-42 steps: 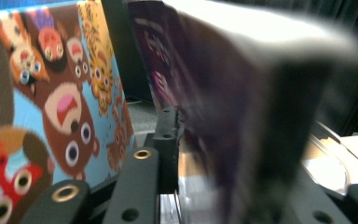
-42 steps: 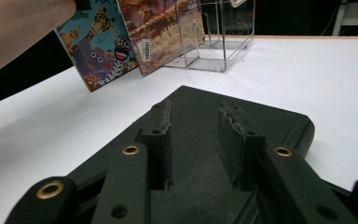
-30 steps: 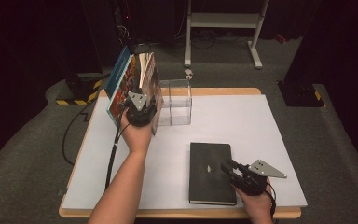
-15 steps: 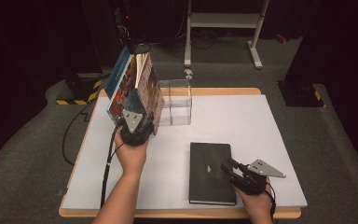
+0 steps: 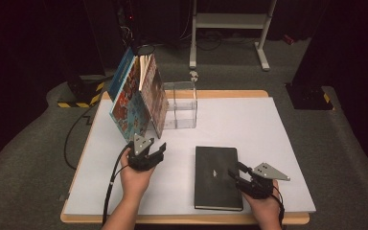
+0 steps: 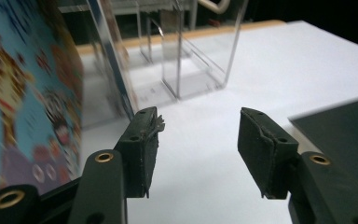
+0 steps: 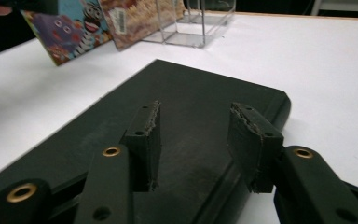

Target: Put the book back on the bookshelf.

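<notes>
Our left gripper (image 5: 149, 152) had come down and back from the colourful picture books (image 5: 139, 98), and its jaws had just been opening, with nothing between them. We judged that the books were released; they stayed leaning against the clear acrylic holder (image 5: 179, 105) at the far left of the white table (image 5: 278, 129). Our right gripper (image 5: 237, 173) did not move from its place; its jaws had also been opening, empty, above the near right corner of the black notebook (image 5: 216, 175). This notebook lay flat and closed, matte, with a small emblem, probably next to lift
</notes>
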